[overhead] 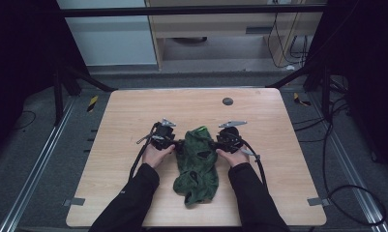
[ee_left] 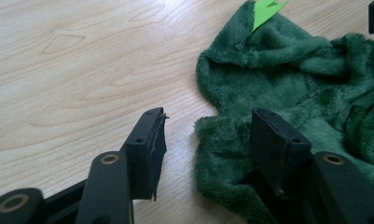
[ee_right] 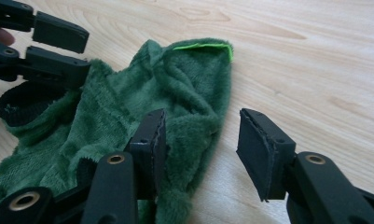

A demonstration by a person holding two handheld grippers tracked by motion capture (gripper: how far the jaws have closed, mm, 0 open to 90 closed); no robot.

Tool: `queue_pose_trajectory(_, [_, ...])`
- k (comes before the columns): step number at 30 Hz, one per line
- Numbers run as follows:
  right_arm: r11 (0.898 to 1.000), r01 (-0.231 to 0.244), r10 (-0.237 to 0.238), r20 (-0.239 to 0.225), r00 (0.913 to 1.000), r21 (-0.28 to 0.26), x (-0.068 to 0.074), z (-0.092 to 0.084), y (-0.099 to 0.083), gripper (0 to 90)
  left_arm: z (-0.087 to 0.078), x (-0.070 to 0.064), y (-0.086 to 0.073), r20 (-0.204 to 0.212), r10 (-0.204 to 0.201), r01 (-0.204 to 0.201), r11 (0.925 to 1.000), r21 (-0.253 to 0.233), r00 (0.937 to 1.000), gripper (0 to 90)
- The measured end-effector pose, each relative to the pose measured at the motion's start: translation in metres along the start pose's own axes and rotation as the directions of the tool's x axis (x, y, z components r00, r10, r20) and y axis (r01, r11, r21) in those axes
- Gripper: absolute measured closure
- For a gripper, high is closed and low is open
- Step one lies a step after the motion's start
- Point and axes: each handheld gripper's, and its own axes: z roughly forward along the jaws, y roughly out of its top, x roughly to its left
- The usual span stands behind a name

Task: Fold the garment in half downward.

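bare table [overhead: 133, 193] all round, green cloth [overhead: 197, 164] between grippers

Crumpled green fleece garment [overhead: 197, 164] on table.

A light wooden table [overhead: 133, 116] carries everything. A fuzzy dark green cloth [overhead: 197, 164] lies crumpled on it, near the front and about in the middle. The cloth has a bright green tag [overhead: 201, 129] at its far end. A small dark round spot [overhead: 227, 101] sits near the back edge.
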Motion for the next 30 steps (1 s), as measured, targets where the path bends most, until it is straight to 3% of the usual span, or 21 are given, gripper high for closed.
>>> queue_pose_trajectory(14, [0.999,-0.008,0.009,-0.028,0.9996,0.05,-0.001,0.01,-0.006,62.6,0.01,-0.007,-0.004,0.033,0.035,-0.037,0.9984,0.043,0.9988,64.8])
queue_pose_trajectory(19, [0.998,0.003,-0.001,-0.034,0.9994,0.055,0.001,0.012,-0.007,69.6,0.01,-0.006,-0.004,0.05,0.015,-0.017,0.9988,0.047,0.9987,71.8])
queue_pose_trajectory(30, [0.998,0.009,-0.006,-0.039,0.9992,0.069,0.003,0.015,-0.008,81.9,0.009,-0.012,-0.003,0.026,0.043,-0.045,0.9971,0.062,0.9987,82.7])
